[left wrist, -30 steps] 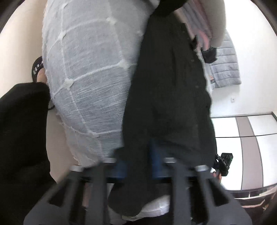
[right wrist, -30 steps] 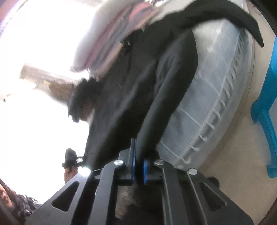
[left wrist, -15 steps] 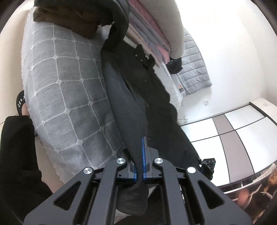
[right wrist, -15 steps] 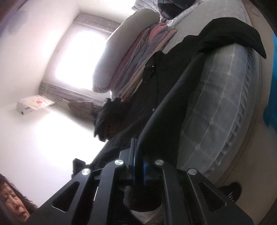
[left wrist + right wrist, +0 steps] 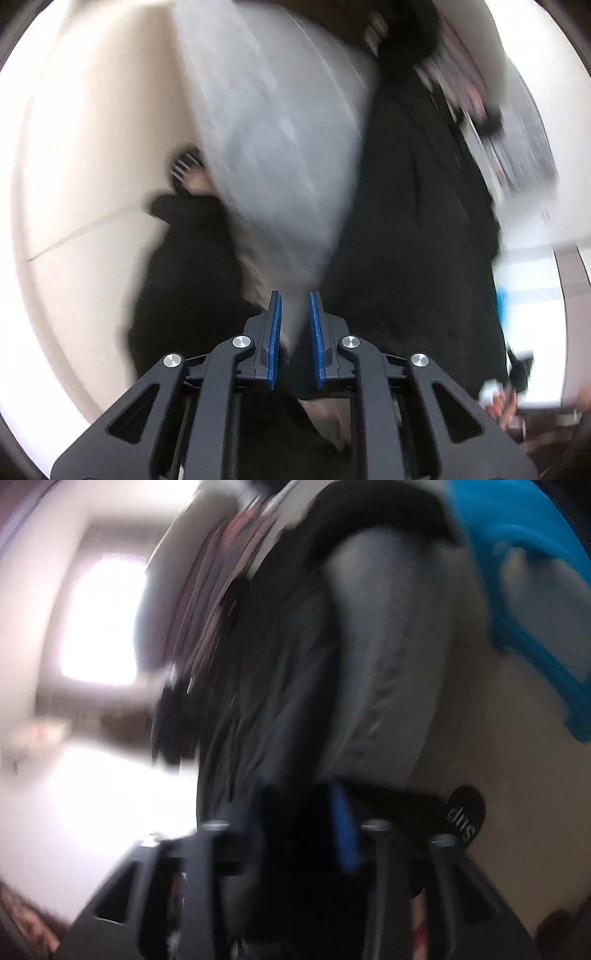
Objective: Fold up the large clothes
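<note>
Black coat point(image 5: 413, 221) spread lengthwise along grey bed point(image 5: 280, 147), right of centre in left view; no fold seen, folding judged barely begun. Left gripper point(image 5: 295, 332) jaws parted, nothing pinched. Right gripper point(image 5: 306, 830) blurred; jaw state cannot be told.

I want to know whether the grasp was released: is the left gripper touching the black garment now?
Apart. In the left wrist view, the left gripper has its blue fingers spread, with only pale bedding showing between them; the black garment lies off to the right.

A large black garment point(image 5: 413, 206) is lying stretched along a grey bed. It is appearing blurred, its lower part hanging over the bed's edge.
</note>
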The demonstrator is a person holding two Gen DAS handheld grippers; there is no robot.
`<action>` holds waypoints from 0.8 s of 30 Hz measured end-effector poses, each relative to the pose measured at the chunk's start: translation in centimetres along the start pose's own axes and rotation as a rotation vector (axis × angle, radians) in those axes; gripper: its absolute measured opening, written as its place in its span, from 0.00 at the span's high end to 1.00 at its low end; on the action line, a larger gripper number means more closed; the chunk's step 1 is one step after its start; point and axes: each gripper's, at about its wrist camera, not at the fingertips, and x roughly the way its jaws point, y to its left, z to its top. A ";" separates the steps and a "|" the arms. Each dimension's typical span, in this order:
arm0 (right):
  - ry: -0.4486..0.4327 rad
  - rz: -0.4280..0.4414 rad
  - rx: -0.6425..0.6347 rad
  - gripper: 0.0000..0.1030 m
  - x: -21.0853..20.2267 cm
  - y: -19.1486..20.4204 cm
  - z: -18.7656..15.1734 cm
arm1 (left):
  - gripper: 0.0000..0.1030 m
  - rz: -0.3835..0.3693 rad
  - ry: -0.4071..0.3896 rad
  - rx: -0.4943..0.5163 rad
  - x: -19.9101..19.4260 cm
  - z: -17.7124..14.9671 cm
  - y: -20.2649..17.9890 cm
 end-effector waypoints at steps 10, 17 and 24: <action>-0.115 0.116 -0.147 0.17 6.3 10.2 8.3 | 0.19 -0.060 -0.279 0.381 -2.6 2.0 -15.1; 0.082 0.132 -0.421 0.14 24.9 25.8 16.1 | 0.19 -0.193 -0.231 0.377 8.1 7.6 -24.4; 0.079 0.037 -0.295 0.14 42.2 30.3 29.3 | 0.19 -0.242 -0.191 0.350 15.6 11.0 -25.5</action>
